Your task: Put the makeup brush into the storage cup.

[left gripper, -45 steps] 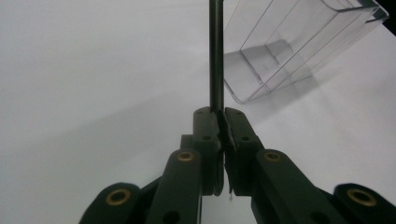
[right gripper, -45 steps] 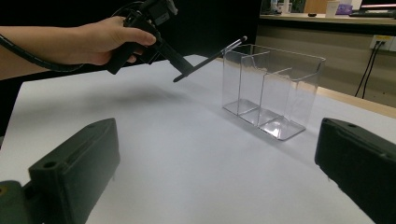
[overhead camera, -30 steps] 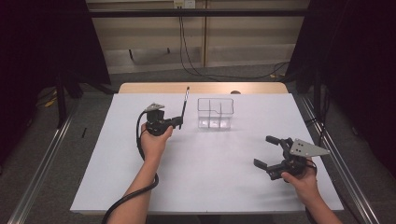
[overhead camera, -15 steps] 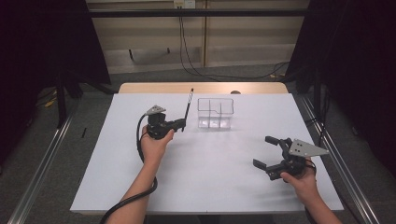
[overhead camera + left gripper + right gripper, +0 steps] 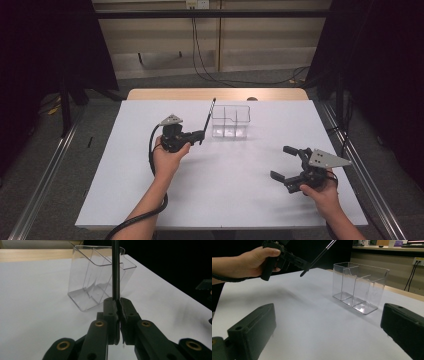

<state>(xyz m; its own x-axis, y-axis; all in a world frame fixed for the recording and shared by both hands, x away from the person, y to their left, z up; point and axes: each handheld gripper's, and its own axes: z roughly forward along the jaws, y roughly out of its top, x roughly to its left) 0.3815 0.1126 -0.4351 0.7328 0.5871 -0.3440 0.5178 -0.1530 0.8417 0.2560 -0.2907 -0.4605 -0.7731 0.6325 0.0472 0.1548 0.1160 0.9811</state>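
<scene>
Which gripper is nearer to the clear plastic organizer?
Left. The left gripper, shut on a thin black pen, is just left of the clear organizer; the right gripper stands open, well apart toward the table's near right.

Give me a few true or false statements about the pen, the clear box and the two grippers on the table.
1. The left gripper is shut on a dark pen. True.
2. The pen already stands inside the clear box. False: it is in the jaws beside the box, outside it.
3. The right gripper has its jaws open with nothing between them. True.
4. The box lies tipped on its side. False: it stands upright on the white table, open end up.
5. The right gripper is touching the box. False: it sits well apart, near the table's near right part.
</scene>
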